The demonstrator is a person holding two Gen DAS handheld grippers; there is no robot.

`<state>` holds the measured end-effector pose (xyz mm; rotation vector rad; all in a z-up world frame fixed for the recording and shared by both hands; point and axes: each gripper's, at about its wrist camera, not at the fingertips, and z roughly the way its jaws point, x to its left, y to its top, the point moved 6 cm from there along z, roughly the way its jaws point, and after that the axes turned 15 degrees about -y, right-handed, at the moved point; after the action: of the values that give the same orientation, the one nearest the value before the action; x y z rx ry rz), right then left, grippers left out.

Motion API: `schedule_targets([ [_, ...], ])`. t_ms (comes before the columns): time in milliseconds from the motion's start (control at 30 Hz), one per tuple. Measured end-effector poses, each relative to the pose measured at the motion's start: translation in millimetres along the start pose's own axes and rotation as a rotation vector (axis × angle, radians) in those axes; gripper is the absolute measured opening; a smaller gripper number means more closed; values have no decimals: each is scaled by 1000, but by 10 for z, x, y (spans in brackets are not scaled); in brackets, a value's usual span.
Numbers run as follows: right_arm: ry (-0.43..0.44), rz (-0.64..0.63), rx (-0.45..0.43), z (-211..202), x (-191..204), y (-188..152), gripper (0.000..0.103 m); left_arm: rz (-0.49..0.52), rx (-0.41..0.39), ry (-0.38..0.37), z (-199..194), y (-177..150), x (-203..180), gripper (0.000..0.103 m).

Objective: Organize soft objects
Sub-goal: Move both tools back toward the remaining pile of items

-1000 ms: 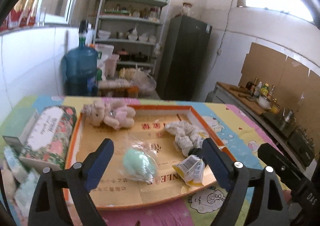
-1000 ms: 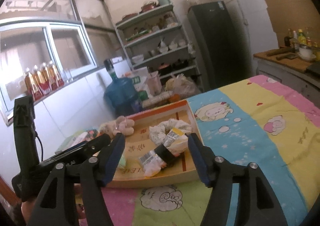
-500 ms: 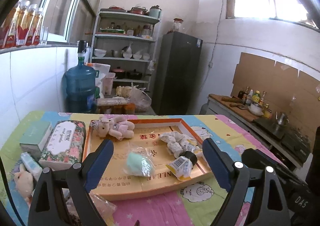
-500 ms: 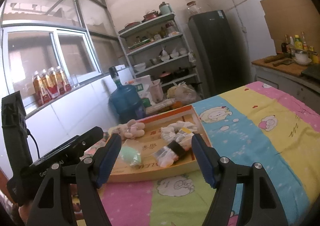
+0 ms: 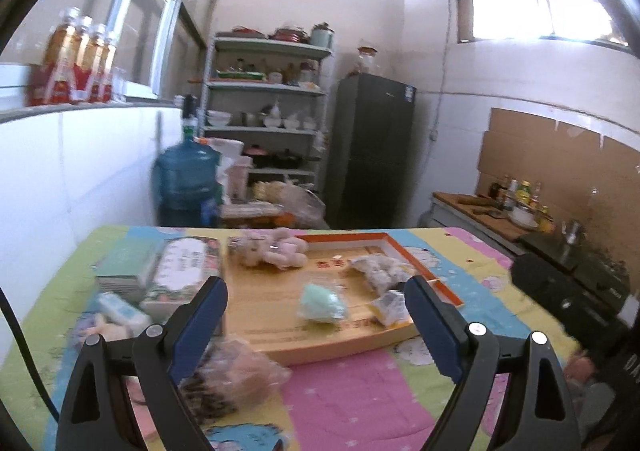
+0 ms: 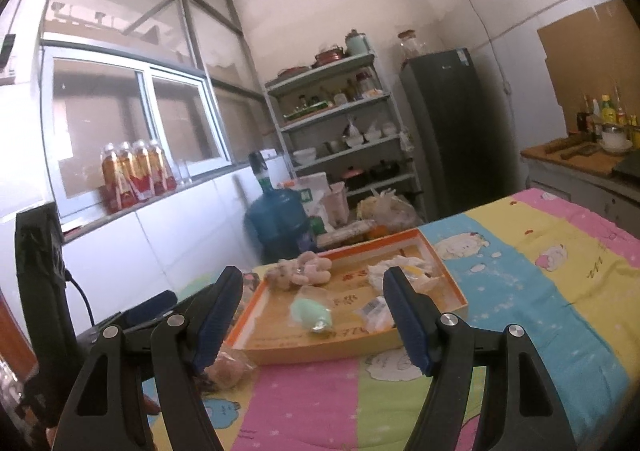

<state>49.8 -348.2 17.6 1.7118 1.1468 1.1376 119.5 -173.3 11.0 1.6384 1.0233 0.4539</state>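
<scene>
- Your left gripper (image 5: 316,321) is spread wide, holding nothing, above the cloth before the tray (image 5: 320,347).
- Your right gripper (image 6: 314,315) likewise gapes empty.
- Plush (image 5: 272,249), green ball (image 5: 322,303) lie in the tray.

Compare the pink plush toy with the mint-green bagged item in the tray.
The pink plush toy lies bare at the tray's far edge; the mint-green item sits nearer, wrapped in clear plastic. The plush is limbed and sprawled; the green item is a rounded lump. Both lie inside the tray, untouched.
</scene>
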Motion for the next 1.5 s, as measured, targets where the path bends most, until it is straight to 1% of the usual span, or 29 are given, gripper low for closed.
schedule_targets([
  [67, 3, -11, -1, -40, 56, -25, 75, 9, -10, 33, -102, -31, 68, 90],
  [200, 15, -35, 23, -56, 183, -112, 75, 9, -20, 68, -305, -103, 185, 90],
  [500, 84, -82, 79, -98, 569, -418, 75, -19, -28, 150, -692, -322, 456, 90],
  [900, 134, -136, 106, -167, 925, -661, 75, -29, -38, 247, -1012, -559, 737, 90],
  [1200, 164, -174, 148, -138, 1134, -849, 75, -53, -32, 280, -1168, -703, 922, 90],
  [1500, 153, -196, 181, -87, 1161, -1018, 75, -91, -38, 294, -1277, -806, 1132, 90],
])
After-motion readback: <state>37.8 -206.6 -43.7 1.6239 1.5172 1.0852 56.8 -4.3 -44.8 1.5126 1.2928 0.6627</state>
